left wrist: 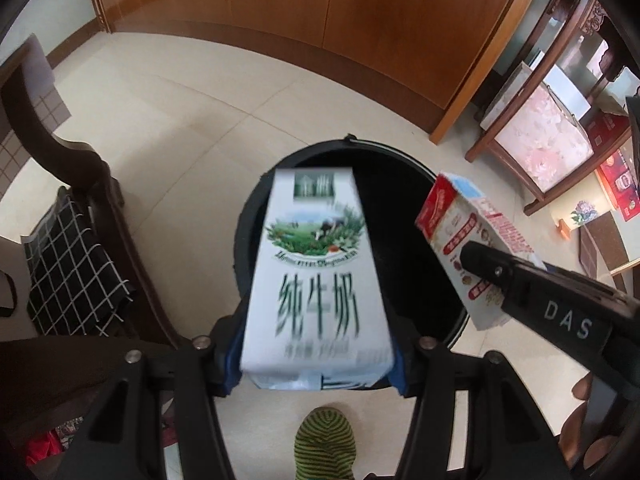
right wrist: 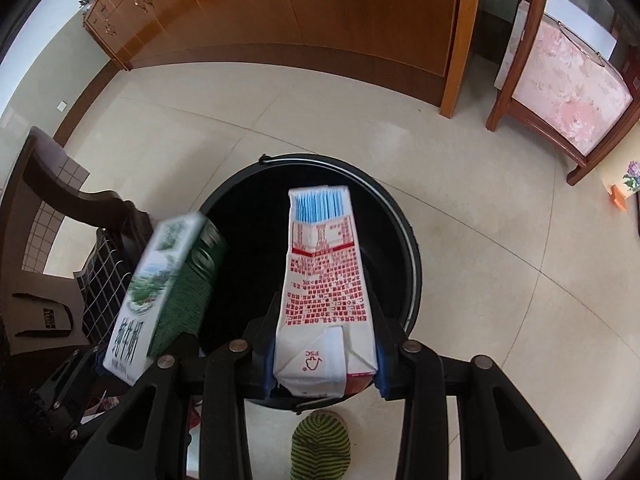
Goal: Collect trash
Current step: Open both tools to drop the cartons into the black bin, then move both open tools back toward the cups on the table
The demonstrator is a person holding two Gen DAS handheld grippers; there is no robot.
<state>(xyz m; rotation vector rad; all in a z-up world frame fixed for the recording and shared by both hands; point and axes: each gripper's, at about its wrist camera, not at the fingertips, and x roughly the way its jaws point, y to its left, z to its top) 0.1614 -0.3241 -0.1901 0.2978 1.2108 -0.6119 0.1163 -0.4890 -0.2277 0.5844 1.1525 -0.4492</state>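
Note:
My left gripper (left wrist: 316, 364) is shut on a white and green milk carton (left wrist: 316, 280) and holds it over the open black round bin (left wrist: 416, 256). My right gripper (right wrist: 324, 360) is shut on a white and red carton (right wrist: 324, 300), also above the bin (right wrist: 392, 248). The red carton (left wrist: 472, 248) and the right gripper's finger show at the right of the left wrist view. The green carton (right wrist: 168, 292) shows at the left of the right wrist view, blurred.
The bin stands on a beige tiled floor (right wrist: 480, 240). A dark wooden chair (left wrist: 80, 184) with a black checked cloth is at the left, a wooden cabinet (left wrist: 320, 8) behind, a pink-cushioned chair (right wrist: 568, 92) at the right. A striped-socked foot (left wrist: 324, 444) is below.

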